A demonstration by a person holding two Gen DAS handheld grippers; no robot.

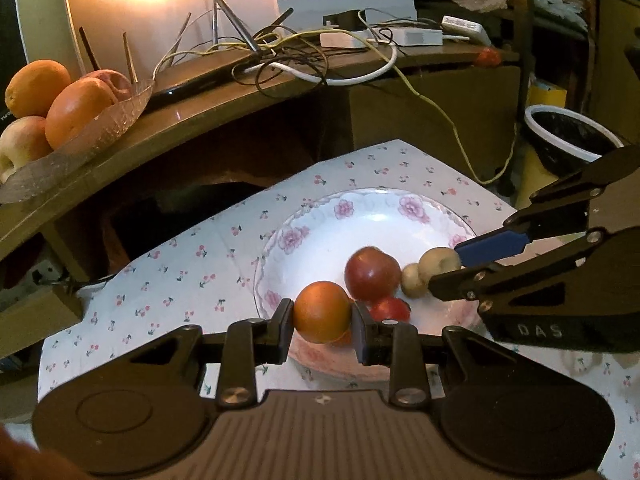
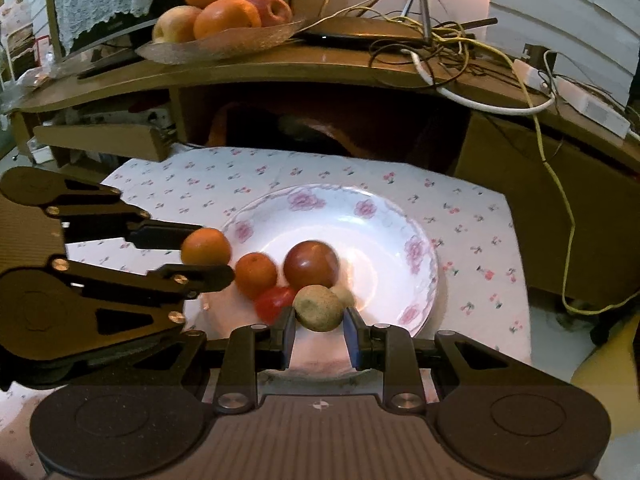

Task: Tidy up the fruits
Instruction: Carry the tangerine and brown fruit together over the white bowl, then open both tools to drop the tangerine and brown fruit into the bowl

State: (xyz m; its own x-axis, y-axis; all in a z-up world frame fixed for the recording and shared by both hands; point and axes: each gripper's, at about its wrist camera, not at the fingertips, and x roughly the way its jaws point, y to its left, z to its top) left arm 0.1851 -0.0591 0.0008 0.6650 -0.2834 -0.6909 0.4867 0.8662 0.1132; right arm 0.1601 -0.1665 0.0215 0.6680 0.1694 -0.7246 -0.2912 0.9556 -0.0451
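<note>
My left gripper [image 1: 322, 316] is shut on a small orange [image 1: 320, 304], held just above the near rim of a white floral plate [image 1: 320, 220]. My right gripper [image 2: 319, 322] is shut on a brownish kiwi [image 2: 318, 306] over the same plate [image 2: 400, 240]. On the plate lie a dark red apple [image 2: 311, 265], a second small orange [image 2: 256, 274], a red tomato [image 2: 276, 302] and another kiwi [image 2: 345, 295], partly hidden. In the right wrist view the left gripper [image 2: 205, 249] comes in from the left.
A glass dish [image 1: 108, 124] with large oranges and apples stands on the wooden shelf [image 1: 224, 108] behind, beside tangled cables [image 1: 288, 52] and white adapters. The plate rests on a cherry-print cloth [image 1: 180, 272]. A black bowl with a white rim [image 1: 568, 136] sits at the right.
</note>
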